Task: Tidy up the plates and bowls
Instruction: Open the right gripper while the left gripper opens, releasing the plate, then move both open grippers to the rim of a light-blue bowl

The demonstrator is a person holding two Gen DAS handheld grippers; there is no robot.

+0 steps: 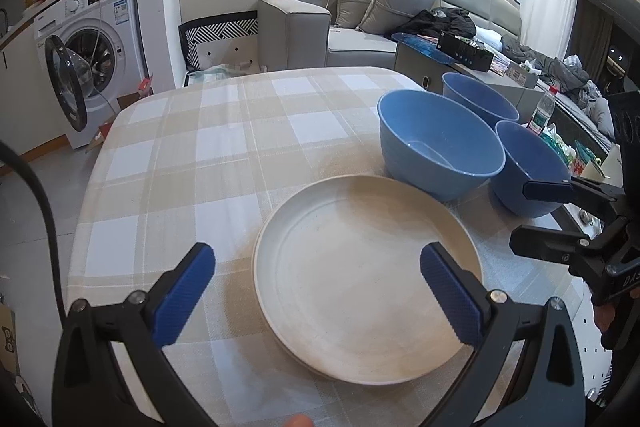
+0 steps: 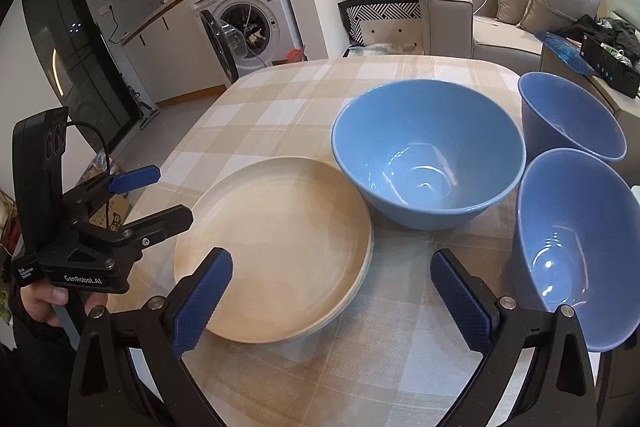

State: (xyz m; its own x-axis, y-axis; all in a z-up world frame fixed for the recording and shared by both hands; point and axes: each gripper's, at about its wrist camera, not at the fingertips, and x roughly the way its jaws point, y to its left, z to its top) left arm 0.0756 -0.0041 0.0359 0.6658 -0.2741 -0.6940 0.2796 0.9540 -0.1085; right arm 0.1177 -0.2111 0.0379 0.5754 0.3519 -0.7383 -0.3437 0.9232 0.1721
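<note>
A stack of cream plates [image 1: 360, 279] [image 2: 276, 251] lies on the checked tablecloth [image 1: 208, 155] [image 2: 288, 95]. Three blue bowls stand upright to its right: a large one [image 1: 438, 143] [image 2: 428, 151], a far one [image 1: 478, 99] [image 2: 568, 115] and a near one [image 1: 528, 167] [image 2: 576, 247]. My left gripper [image 1: 318, 291] [image 2: 164, 195] is open and empty, just above the plates' near edge. My right gripper [image 2: 332, 295] [image 1: 532, 215] is open and empty, over the cloth between the plates and the near bowl.
A grey sofa [image 1: 348, 23] [image 2: 500, 15] with cushions stands behind the table. A washing machine [image 1: 92, 43] [image 2: 244, 15] with its door open is at the far left. A low table with a water bottle [image 1: 542, 111] and clutter sits right of the table.
</note>
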